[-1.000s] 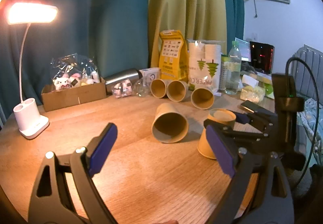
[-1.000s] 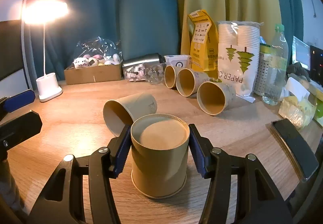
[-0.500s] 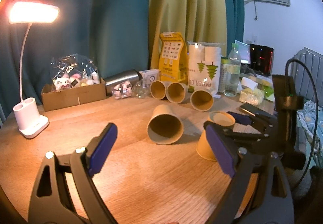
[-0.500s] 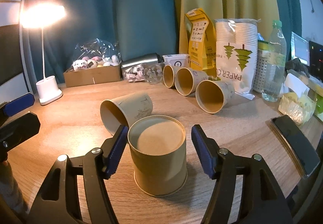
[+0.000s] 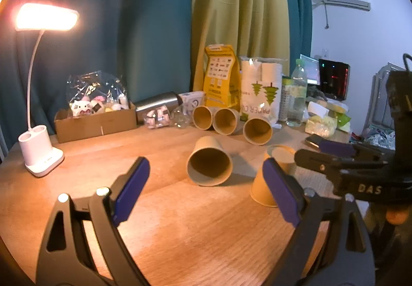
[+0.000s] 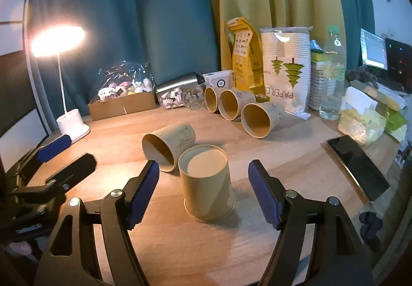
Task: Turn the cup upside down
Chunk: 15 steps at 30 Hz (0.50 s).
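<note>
The cup was seen standing upside down on the desk, between the spread fingers of the right gripper and touched by neither. Only the right view revealed its full base; in the left view it was half hidden behind one finger of the left gripper, whose fingers were held wide apart around nothing. A second cup lay on its side just beside it.

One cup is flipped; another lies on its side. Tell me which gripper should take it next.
Left. The left gripper is open, with the lying cup straight ahead between its fingers. The right gripper is open around the flipped cup, which blocks its way.
</note>
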Available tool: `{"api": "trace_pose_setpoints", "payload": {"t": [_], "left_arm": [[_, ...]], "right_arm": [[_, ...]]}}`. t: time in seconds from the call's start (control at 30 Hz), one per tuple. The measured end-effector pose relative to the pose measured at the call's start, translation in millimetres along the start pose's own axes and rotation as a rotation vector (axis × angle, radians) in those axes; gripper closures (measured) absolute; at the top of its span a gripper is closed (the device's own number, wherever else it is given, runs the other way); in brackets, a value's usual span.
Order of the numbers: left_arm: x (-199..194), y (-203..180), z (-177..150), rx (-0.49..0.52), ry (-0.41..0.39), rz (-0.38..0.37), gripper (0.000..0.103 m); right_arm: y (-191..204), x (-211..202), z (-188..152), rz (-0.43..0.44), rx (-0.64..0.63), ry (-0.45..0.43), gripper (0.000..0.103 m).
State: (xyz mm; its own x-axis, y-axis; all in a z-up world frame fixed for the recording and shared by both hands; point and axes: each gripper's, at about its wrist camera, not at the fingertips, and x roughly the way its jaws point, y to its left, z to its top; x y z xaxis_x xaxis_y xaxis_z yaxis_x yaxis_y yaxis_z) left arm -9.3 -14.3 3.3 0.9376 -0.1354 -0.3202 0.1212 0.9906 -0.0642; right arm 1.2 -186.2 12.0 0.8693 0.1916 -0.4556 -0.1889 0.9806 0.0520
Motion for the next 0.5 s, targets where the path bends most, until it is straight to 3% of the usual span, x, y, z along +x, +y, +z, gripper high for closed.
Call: {"api": "trace_pose_setpoints", "payload": {"t": [0.5], "left_arm": [[-6.0,-2.1,-0.2,0.017,-0.021,-0.004,0.012]], "right_arm": [[8.2,-4.4,-10.2,0.011,0.005,0.035,0.028]]}}
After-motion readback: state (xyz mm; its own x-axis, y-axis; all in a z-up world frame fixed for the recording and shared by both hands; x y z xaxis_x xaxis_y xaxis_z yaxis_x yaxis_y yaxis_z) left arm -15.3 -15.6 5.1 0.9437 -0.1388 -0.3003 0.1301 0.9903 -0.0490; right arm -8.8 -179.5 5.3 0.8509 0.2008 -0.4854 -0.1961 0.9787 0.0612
